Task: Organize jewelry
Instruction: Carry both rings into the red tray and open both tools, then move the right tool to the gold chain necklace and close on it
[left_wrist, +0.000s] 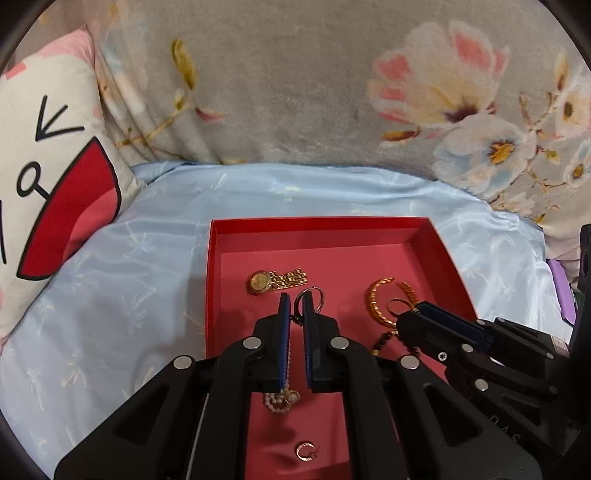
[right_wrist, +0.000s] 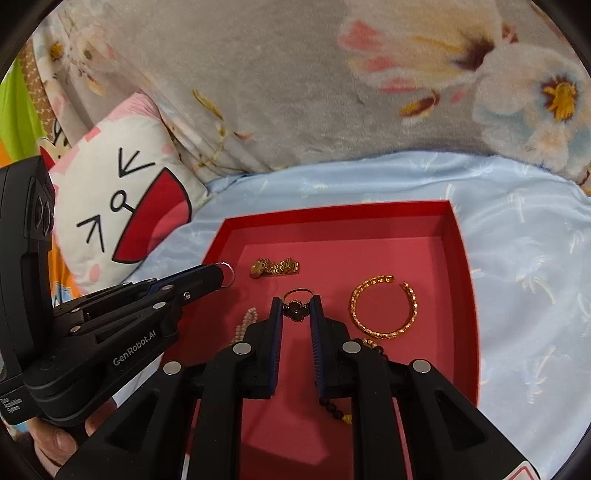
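Note:
A red box (left_wrist: 321, 222) (right_wrist: 332, 213) lies open on a light blue sheet. On its floor rest a gold watch (left_wrist: 275, 280) (right_wrist: 275, 267), a gold bangle (left_wrist: 378, 306) (right_wrist: 384, 308), a pearl piece (left_wrist: 280, 400) (right_wrist: 245, 323), a dark bead bracelet (left_wrist: 384, 339) (right_wrist: 334, 406) and a small gold earring (left_wrist: 306, 451). My left gripper (left_wrist: 294, 298) (right_wrist: 221, 275) is shut on a silver hoop (left_wrist: 322, 298) (right_wrist: 228, 274) over the box. My right gripper (right_wrist: 295, 301) (left_wrist: 404, 314) is shut on a gold ring with a black flower (right_wrist: 295, 311) (left_wrist: 397, 304), above the box's middle.
A cartoon-face cushion (left_wrist: 55, 184) (right_wrist: 122, 206) leans at the left. A grey floral blanket (left_wrist: 295, 92) (right_wrist: 295, 92) rises behind the box. The blue sheet (left_wrist: 110, 295) (right_wrist: 524, 258) surrounds it. A purple object (left_wrist: 561, 288) shows at the right edge. A hand (right_wrist: 55, 439) holds the left gripper.

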